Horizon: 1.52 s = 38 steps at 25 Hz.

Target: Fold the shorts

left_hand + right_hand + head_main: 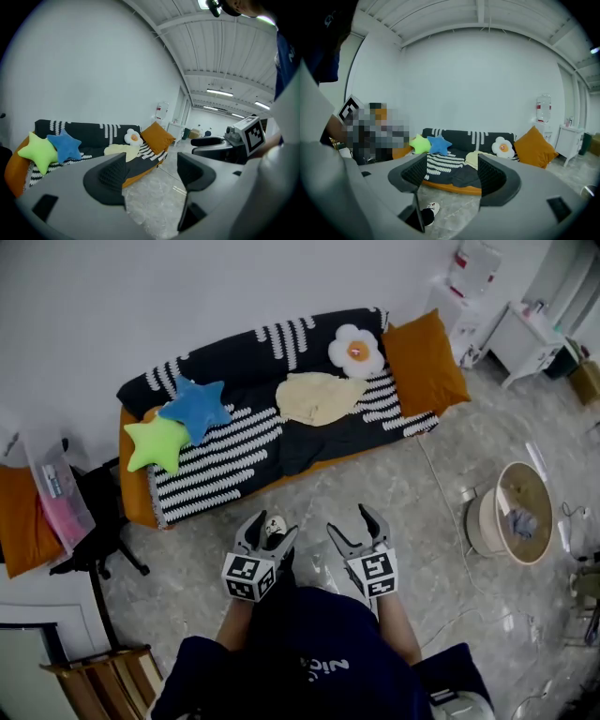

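Observation:
A pale yellow garment, the shorts [319, 397], lies crumpled on the seat of a sofa [216, 465] with a black, white-striped cover, right of its middle. The same shorts [117, 150] show in the left gripper view and, past the right jaw, the shorts [471, 159] in the right gripper view. My left gripper [272, 526] and right gripper [350, 521] hang side by side over the marble floor, a good way in front of the sofa and pointing at it. Both are open with nothing between the jaws, as the left gripper [152, 171] and right gripper [452, 171] show close up.
On the sofa lie a green star cushion [157, 442], a blue star cushion [195, 407], a fried-egg cushion [356, 351] and an orange cushion [424, 362]. A black chair [94, 512] stands left, a round side table [514, 514] right. A white shoe [274, 524] is underfoot.

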Available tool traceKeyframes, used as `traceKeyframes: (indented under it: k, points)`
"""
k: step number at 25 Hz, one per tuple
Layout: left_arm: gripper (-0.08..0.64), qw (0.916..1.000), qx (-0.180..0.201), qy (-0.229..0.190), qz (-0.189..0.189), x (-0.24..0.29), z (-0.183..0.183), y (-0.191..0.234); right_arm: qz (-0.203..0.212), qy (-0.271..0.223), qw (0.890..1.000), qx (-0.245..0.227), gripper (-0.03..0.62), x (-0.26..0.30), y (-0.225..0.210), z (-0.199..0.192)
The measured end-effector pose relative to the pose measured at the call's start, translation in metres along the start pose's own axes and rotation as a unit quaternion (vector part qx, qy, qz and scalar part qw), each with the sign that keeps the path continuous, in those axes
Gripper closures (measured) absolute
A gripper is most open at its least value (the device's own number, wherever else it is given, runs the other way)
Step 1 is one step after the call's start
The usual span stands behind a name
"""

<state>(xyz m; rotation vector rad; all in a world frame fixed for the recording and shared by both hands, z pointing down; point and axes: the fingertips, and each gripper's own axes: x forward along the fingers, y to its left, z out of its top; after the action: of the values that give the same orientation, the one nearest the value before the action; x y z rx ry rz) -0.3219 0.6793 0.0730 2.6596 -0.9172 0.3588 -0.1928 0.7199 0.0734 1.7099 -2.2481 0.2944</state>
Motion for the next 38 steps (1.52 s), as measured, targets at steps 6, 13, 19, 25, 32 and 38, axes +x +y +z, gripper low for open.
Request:
traceKeyframes:
  k: [6, 13, 19, 25, 32, 38]
  points:
    - [0.219, 0.9993, 0.014, -0.002, -0.033, 0.063, 0.032, 0.040, -0.036, 0.006, 0.999, 0.008, 0.267, 0.052, -0.043, 0.018]
    - [0.222, 0.9963, 0.025, 0.022, -0.079, 0.129, 0.064, 0.100, -0.073, 0.020, 0.997, 0.015, 0.272, 0.123, -0.077, 0.050]
    - [0.223, 0.9912, 0.052, 0.032, -0.117, 0.179, 0.092, 0.140, -0.109, 0.034, 0.993, 0.020, 0.273, 0.169, -0.096, 0.066]
    - [0.224, 0.9883, 0.072, 0.045, -0.127, 0.211, 0.106, 0.181, -0.130, 0.050, 0.990, 0.034, 0.282, 0.217, -0.117, 0.072]
    - [0.236, 0.9901, 0.067, 0.063, -0.106, 0.239, 0.114, 0.225, -0.141, 0.069, 0.986, 0.051, 0.301, 0.261, -0.134, 0.078]
    - [0.256, 0.9878, 0.061, 0.105, -0.098, 0.263, 0.094, 0.234, -0.142, 0.089, 0.983, 0.077, 0.324, 0.284, -0.156, 0.069]
